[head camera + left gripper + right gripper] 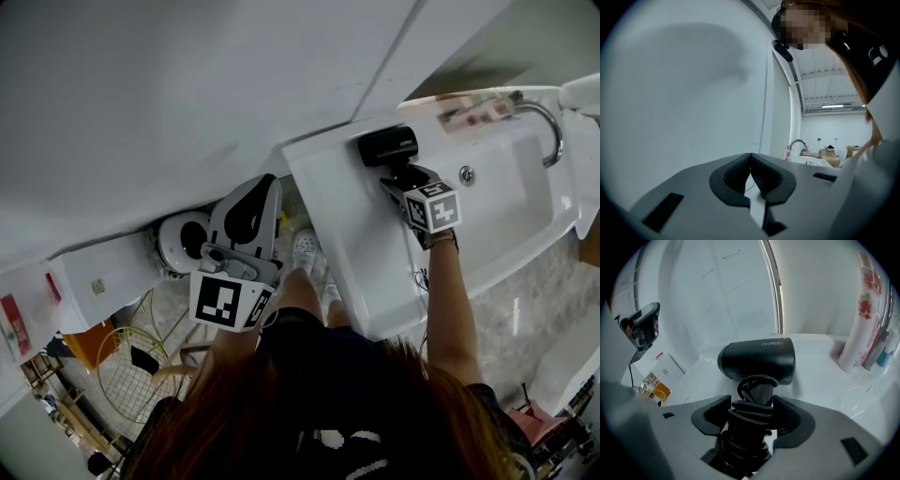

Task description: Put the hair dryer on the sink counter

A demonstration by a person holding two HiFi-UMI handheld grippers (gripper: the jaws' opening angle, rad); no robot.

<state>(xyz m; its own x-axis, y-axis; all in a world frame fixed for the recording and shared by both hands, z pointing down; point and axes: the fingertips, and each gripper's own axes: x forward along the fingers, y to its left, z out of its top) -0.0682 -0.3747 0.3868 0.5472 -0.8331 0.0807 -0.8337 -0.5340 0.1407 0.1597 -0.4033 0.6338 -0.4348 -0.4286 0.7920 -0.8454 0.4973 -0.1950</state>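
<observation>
A black hair dryer lies on the white sink counter near the wall, with its cord wound round the handle. My right gripper is shut on that wrapped handle. In the right gripper view the dryer's barrel rests sideways on the counter just past my right gripper, whose pads press the cord from both sides. My left gripper hangs off the counter's left side, shut and with nothing in it. The left gripper view shows the left gripper with its tips touching, facing a bare white wall.
The basin and a chrome faucet lie right of the dryer. A floral bottle stands by the faucet. Below the counter's left end are a round white appliance, a white box and a wire basket.
</observation>
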